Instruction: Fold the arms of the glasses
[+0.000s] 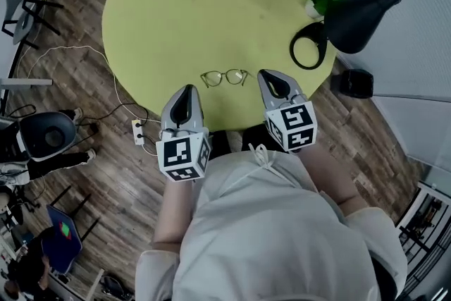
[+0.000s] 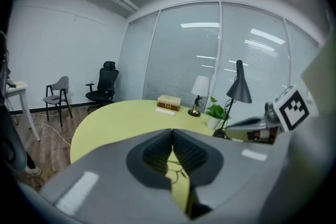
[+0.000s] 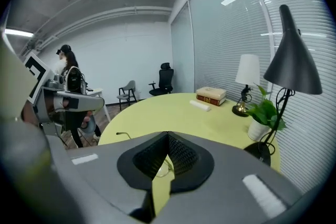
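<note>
Wood flooring and blind-covered glass walls surround a round yellow-green counter (image 1: 176,3), which carries a black desk lamp (image 1: 366,10) at its right edge. Nearer the person, the left gripper (image 1: 187,89) and right gripper (image 1: 266,74) hang over the counter's near rim, each with its jaws pressed together and nothing between them. The glasses (image 1: 225,77) lie flat on the counter between the two gripper tips, close to the right one and apart from both. In the right gripper view one thin arm seems to stick out unfolded toward the left.

Judging by the wire-thin frame, these will be very light and liable to skate on the smooth top when nudged, so one side needs steadying while the other is worked. The lenses and slim hinges look fragile; a pinch on the lenses would be unwise. Better holds seem to be the rim beside a hinge for bracing, and the arm partway along for swinging it inward
</note>
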`<state>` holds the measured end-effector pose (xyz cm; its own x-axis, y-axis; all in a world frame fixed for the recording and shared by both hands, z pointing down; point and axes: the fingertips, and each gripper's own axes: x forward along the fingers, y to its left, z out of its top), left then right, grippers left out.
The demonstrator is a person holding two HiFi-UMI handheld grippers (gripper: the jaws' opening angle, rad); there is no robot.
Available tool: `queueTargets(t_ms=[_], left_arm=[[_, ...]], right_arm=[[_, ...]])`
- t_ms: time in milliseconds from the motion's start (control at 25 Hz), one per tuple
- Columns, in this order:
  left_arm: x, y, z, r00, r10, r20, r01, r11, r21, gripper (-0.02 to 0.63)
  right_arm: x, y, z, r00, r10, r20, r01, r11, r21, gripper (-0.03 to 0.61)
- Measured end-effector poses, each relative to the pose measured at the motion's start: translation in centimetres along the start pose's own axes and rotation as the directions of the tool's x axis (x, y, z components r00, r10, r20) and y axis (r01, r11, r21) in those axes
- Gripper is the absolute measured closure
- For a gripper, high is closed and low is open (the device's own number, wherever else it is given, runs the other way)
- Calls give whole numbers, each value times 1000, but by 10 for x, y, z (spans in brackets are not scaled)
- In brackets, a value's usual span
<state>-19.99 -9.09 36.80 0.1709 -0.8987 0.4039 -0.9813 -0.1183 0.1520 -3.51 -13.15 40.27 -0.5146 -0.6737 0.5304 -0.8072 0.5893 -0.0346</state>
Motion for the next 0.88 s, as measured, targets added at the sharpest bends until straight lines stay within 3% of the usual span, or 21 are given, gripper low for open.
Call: queueTargets(t_ms=[160, 280, 720, 800, 880], left_arm=[[13, 10, -15, 996, -70, -51, 71, 997, 15, 607], [26, 16, -32, 991, -93, -96, 95, 995, 15, 607], [60, 30, -84, 983, -74, -170, 67, 997, -43, 607], [69, 29, -91, 982, -71, -176, 64, 997, -46, 607], [74, 29, -95, 982, -65, -177, 57, 997, -50, 607]], right_arm=[[8, -8, -26, 994, -65, -89, 69, 997, 44, 580], [17, -12, -53, 988, -60, -141, 69, 995, 65, 580], [68, -14, -99, 966, 66, -250, -106, 983, -149, 577], [80, -17, -108, 949, 101, -297, -156, 973, -167, 493], [88, -17, -116, 933, 125, -338, -204, 956, -211, 477]])
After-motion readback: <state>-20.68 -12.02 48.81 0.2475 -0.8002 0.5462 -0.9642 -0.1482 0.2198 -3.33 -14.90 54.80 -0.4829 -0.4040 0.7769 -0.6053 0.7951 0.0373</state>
